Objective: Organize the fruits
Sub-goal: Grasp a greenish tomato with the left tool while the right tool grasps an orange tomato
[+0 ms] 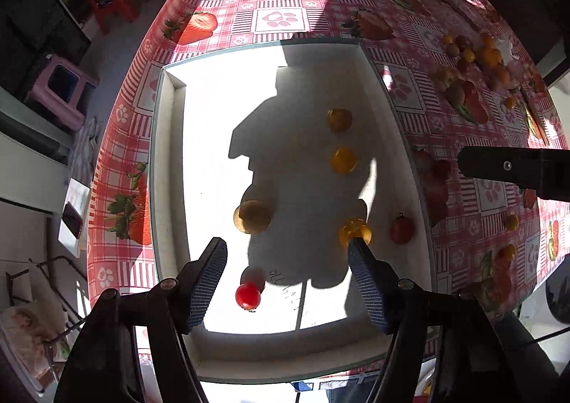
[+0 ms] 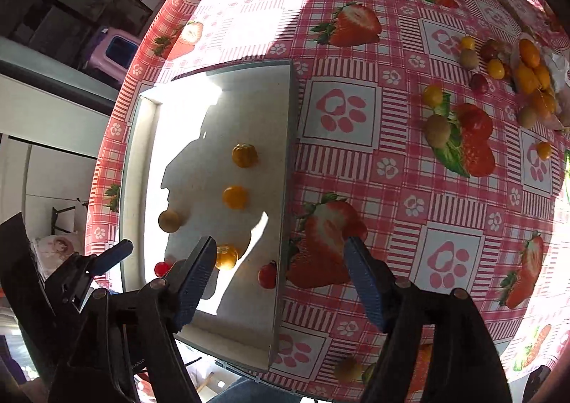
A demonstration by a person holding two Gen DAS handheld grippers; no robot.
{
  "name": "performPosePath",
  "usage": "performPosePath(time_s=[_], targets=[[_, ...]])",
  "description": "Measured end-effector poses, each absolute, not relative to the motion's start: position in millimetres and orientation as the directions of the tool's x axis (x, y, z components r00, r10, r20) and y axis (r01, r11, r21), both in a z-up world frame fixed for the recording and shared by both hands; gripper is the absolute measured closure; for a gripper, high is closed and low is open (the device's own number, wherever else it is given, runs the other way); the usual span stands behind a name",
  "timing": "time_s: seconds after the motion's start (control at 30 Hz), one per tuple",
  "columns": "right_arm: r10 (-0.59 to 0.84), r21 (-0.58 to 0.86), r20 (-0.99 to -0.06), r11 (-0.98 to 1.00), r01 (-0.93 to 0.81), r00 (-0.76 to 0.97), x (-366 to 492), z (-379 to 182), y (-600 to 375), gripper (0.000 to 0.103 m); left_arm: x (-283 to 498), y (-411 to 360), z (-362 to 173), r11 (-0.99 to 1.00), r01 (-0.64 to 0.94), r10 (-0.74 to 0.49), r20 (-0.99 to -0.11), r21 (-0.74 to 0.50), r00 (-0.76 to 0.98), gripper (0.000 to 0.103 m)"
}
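Observation:
A shallow white tray (image 1: 167, 153) lies on the strawberry-print tablecloth. Inside it rest several small fruits: two yellow ones (image 1: 339, 119) (image 1: 343, 160), a tan one (image 1: 253, 216), an orange one (image 1: 354, 230) and two red tomatoes (image 1: 248, 295) (image 1: 402, 229). My left gripper (image 1: 288, 244) hangs open above the tray's near half, with nothing between its fingers. My right gripper (image 2: 280, 242) is open and empty too, over the tray's right wall (image 2: 288, 153). A heap of mixed loose fruits (image 2: 527, 75) sits on the cloth at the far right.
Single fruits lie scattered on the cloth: a yellow one (image 2: 433, 95), a tan one (image 2: 438, 130) and another by the table's near edge (image 2: 347, 369). The right gripper's body (image 1: 516, 171) juts in at the right of the left wrist view. Stools and floor clutter lie past the table's left edge.

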State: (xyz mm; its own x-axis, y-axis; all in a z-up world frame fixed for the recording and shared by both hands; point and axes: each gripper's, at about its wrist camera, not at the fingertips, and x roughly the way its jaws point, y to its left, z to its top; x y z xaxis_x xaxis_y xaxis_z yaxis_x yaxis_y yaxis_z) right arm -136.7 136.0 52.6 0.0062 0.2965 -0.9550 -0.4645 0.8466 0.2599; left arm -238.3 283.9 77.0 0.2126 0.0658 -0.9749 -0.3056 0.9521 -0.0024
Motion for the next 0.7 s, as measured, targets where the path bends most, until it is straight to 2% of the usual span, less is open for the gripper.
performPosePath(time_s=[0.4,0.7], targets=[[0.165,0.149,-0.982,0.977,-0.156,0.097,-88,46,-18,0.026,-154,208,104,0.983,-0.141,-0.076,-0.960,-0.118,0.271,0.032],[0.153,0.139,-0.981,0.983,-0.118,0.122,-48,37,-53,0.026,-94,169,77,0.983,-0.140,-0.080,-0.967,-0.116,0.240,0.032]])
